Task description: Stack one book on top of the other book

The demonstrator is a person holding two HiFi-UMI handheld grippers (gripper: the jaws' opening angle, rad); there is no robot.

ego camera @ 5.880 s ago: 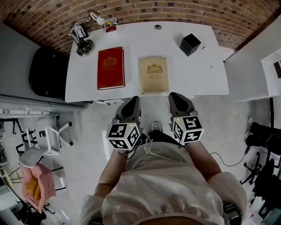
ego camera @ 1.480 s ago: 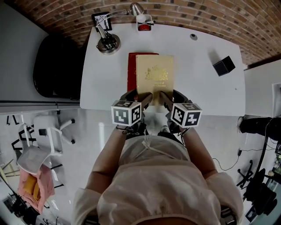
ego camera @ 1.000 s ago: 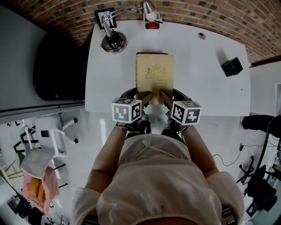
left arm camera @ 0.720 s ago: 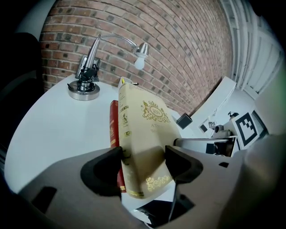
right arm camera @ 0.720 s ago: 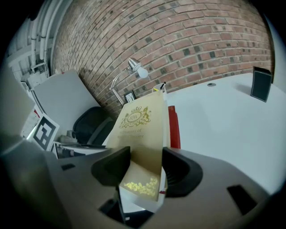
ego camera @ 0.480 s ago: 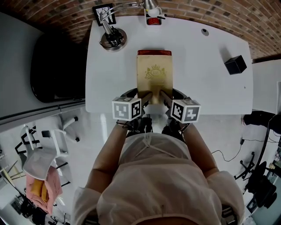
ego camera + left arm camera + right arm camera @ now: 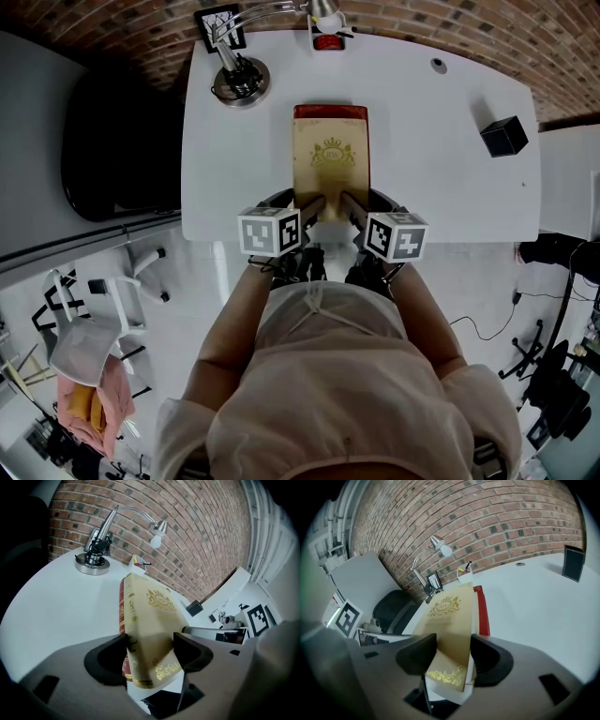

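White table point(image 7: 441, 187) seen from above, with the stack at its centre: a tan book point(image 7: 330, 159) with a gilt crest lies over a red book point(image 7: 329, 112), which shows only as a strip along the far edge at 12 o'clock. The near short edge of the stack sits close to the table's front edge at 6 o'clock. Bare table surface extends to 3 and 9 o'clock of the books. Objects stand only along the far rim: a desk lamp point(image 7: 239, 80) at 11 o'clock, a pen cup point(image 7: 323, 37) at 12 o'clock, and a black box point(image 7: 503, 137) at 2 o'clock, well apart from the stack. A black chair point(image 7: 112, 141) stands beyond the table's 9 o'clock edge. The left hand-held gripper point(image 7: 151, 644) pinches the near left corner of the tan book, and the right hand-held gripper point(image 7: 453, 651) pinches the near right corner, each with its jaws pressed against the cover. Whether the jaws also enclose the red book cannot be told. Both forearms point(image 7: 239, 319) reach forward from the torso, side by side, with the hand-held grippers angled forward and down and converging slightly on the book's near edge.
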